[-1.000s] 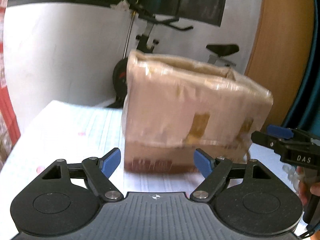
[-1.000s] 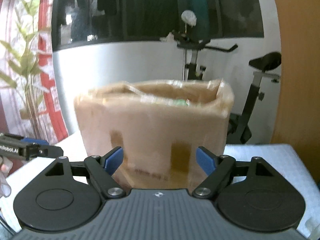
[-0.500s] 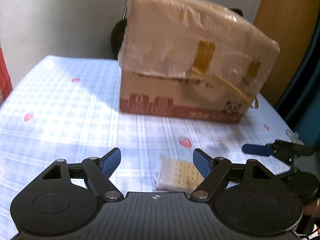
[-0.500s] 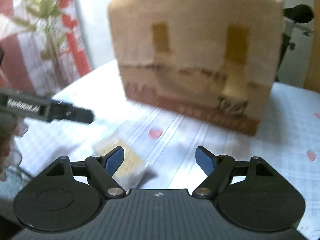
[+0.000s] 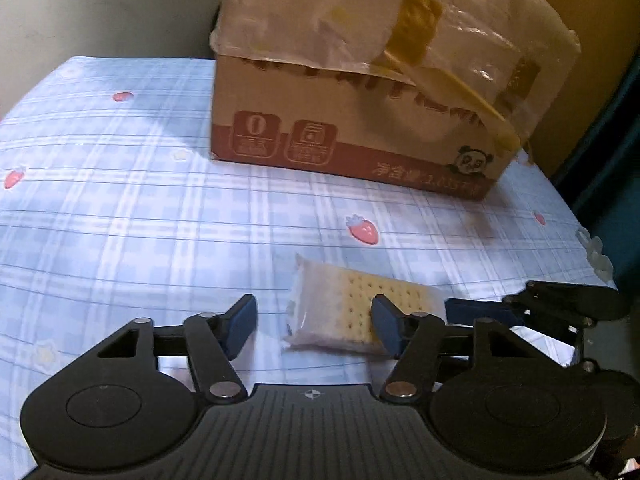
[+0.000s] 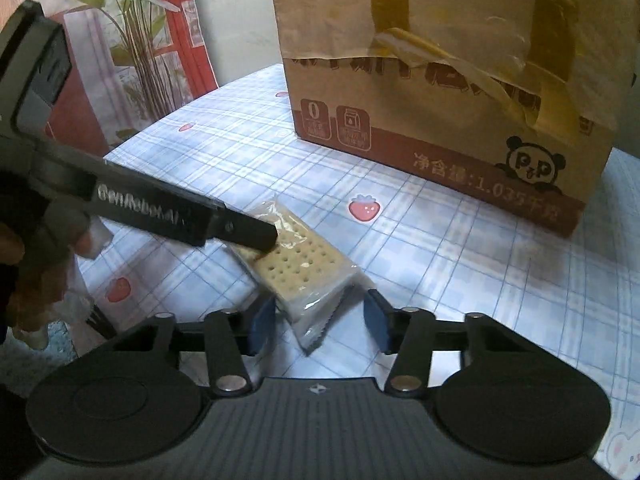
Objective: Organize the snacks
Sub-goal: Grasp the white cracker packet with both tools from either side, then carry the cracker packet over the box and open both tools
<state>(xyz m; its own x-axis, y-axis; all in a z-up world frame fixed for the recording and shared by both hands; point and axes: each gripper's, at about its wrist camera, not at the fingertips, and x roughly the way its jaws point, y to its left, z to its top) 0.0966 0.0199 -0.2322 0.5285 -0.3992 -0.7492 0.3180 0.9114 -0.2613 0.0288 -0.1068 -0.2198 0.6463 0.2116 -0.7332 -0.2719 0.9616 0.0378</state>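
A clear-wrapped pack of pale, dimpled square crackers (image 5: pixel 352 312) is lying flat on the blue-and-white checked tablecloth with strawberry prints (image 5: pixel 140 220), in front of the taped brown cardboard box with a panda logo (image 5: pixel 360 92) and well apart from it. The left gripper (image 5: pixel 314 326), black with blue pads, is reaching down over one end of the cracker pack; its jaws are closing, half spread, with that end between them. Its right pad is lying against the pack's top, while its left pad is standing clear of the wrapper. The right gripper (image 6: pixel 318 326), of the same make, is approaching the opposite, crimped end of the pack; its jaws are closing too, narrower than the left pair, with the wrapper's end between them. Whether either of its pads is pressing the wrapper cannot be told. A person's hand (image 6: pixel 24 264) is holding the left gripper's handle, to the left of the pack.
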